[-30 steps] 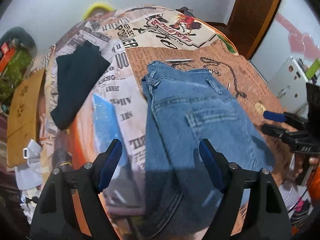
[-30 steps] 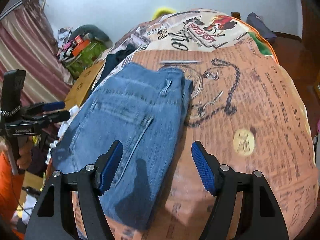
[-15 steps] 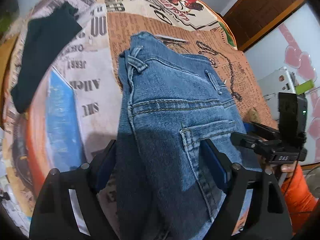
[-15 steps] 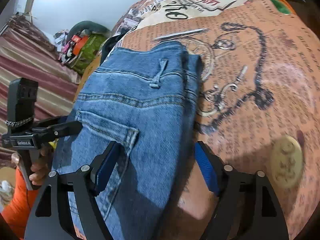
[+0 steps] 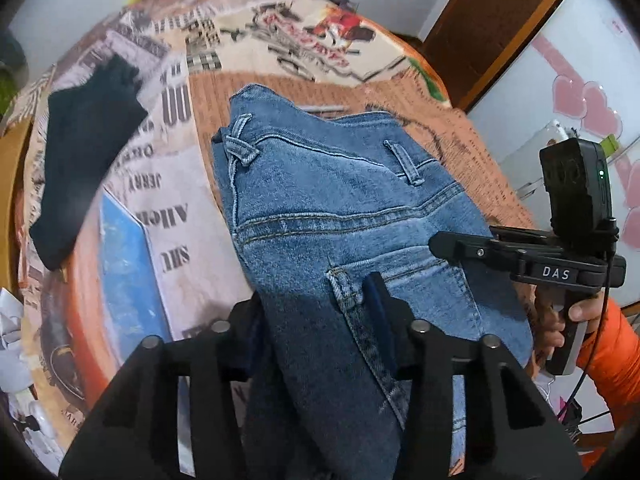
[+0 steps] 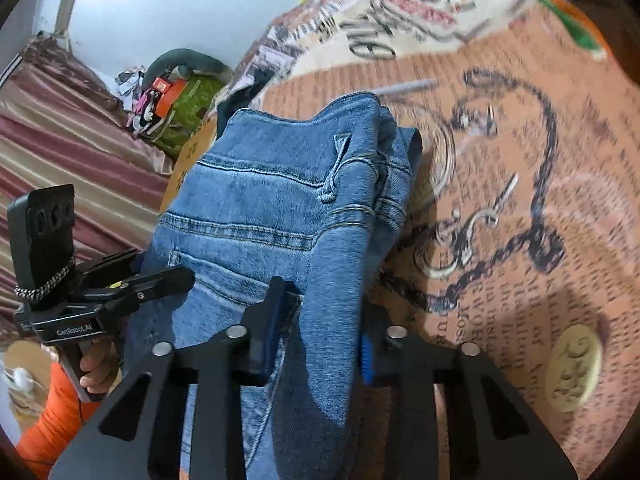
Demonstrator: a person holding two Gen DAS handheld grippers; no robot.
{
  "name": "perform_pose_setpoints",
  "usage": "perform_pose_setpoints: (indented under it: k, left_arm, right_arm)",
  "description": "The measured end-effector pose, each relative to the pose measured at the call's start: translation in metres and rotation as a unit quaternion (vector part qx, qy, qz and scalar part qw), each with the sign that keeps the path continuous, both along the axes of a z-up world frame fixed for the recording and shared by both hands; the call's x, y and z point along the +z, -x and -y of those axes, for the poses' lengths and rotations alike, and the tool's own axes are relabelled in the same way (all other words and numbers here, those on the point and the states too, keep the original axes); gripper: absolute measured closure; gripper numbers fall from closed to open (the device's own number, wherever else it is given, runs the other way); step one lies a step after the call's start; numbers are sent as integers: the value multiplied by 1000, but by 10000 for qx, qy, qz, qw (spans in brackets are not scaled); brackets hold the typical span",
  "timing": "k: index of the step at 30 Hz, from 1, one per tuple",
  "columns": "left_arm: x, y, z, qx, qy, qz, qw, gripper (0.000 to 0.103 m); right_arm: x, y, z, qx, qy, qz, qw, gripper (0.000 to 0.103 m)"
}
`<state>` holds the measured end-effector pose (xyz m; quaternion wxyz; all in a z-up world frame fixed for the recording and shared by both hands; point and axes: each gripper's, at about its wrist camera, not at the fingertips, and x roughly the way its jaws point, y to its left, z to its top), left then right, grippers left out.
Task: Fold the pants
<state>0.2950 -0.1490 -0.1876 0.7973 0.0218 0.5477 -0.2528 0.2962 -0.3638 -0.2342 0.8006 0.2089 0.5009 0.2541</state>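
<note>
Blue jeans lie folded lengthwise on the printed bedspread, waistband at the far end, back pocket near me. My left gripper straddles the left edge of the jeans near that pocket. Its jaws are closing with denim pinched between the pads. In the right wrist view my right gripper is closing on the right edge of the jeans, with a raised ridge of denim between its blue pads. Each gripper shows in the other's view: the right gripper and the left gripper hang over opposite sides.
A black garment lies on the bed at the left. A brown door stands at the far right. A green bag and a striped curtain are beyond the bed's left side. Orange sleeves hold the handles.
Both grippers came down onto the jeans. Their jaws went from wide apart to narrow around the denim, which now bunches up between the pads.
</note>
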Motion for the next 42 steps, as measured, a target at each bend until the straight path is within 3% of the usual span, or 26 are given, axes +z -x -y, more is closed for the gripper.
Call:
perform_pose_setpoints:
  k: [6, 11, 21, 30, 42]
  left_arm:
    - [49, 10, -20, 165, 68, 795, 9967, 63]
    - [92, 11, -46, 478, 151, 1509, 9873, 63]
    - [129, -17, -121, 1002, 314, 1974, 9747, 63]
    - [123, -61, -175, 1292, 221, 2159, 9676, 63]
    - [56, -151, -230, 1889, 327, 1697, 9667, 63]
  right_arm:
    - [48, -4, -15, 3, 99, 747, 9972, 80]
    - [94, -21, -44, 152, 46, 1254, 9920, 80]
    - [134, -57, -112, 546, 170, 1787, 9822, 80]
    - [130, -109, -166, 816, 369, 1854, 9786, 80]
    - [87, -201, -224, 820, 756, 1540, 9818, 82]
